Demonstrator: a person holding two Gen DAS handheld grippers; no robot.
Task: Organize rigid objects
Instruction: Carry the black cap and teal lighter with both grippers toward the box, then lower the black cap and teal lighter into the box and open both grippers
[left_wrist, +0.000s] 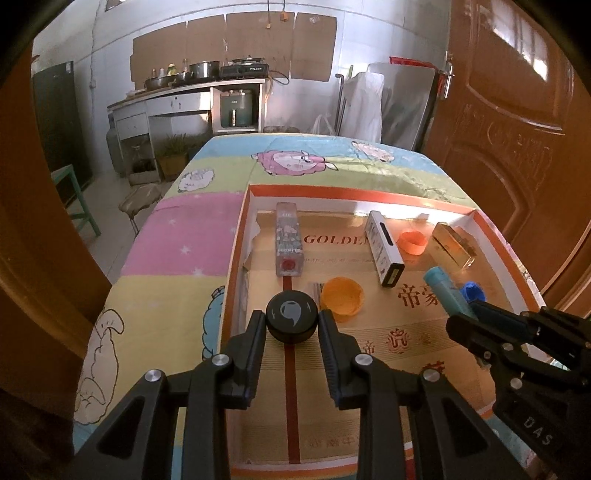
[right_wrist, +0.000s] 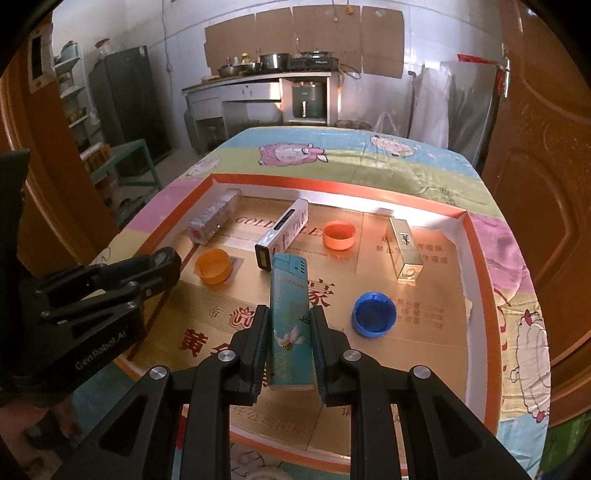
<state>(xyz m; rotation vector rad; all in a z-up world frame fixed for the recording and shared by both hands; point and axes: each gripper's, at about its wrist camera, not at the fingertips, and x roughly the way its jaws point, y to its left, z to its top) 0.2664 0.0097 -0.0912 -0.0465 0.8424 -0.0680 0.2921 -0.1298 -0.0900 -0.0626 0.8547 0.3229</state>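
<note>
My left gripper (left_wrist: 291, 325) is shut on a black round cap (left_wrist: 291, 317) over the near left of the orange-rimmed tray (left_wrist: 236, 236). My right gripper (right_wrist: 289, 325) is shut on a teal lighter (right_wrist: 289, 295), held above the tray's middle; the lighter also shows in the left wrist view (left_wrist: 445, 290). In the tray lie a clear patterned box (left_wrist: 288, 238), a white box (left_wrist: 384, 247), a gold box (left_wrist: 452, 243), a yellow-orange cap (left_wrist: 341, 295), an orange cap (left_wrist: 413, 242) and a blue cap (right_wrist: 373, 314).
The tray lies on a table under a cartoon-sheep cloth (left_wrist: 177, 236). A wooden door (left_wrist: 517, 129) stands at the right. A kitchen counter (left_wrist: 184, 99) with pots and a green stool (left_wrist: 74, 199) are beyond the table.
</note>
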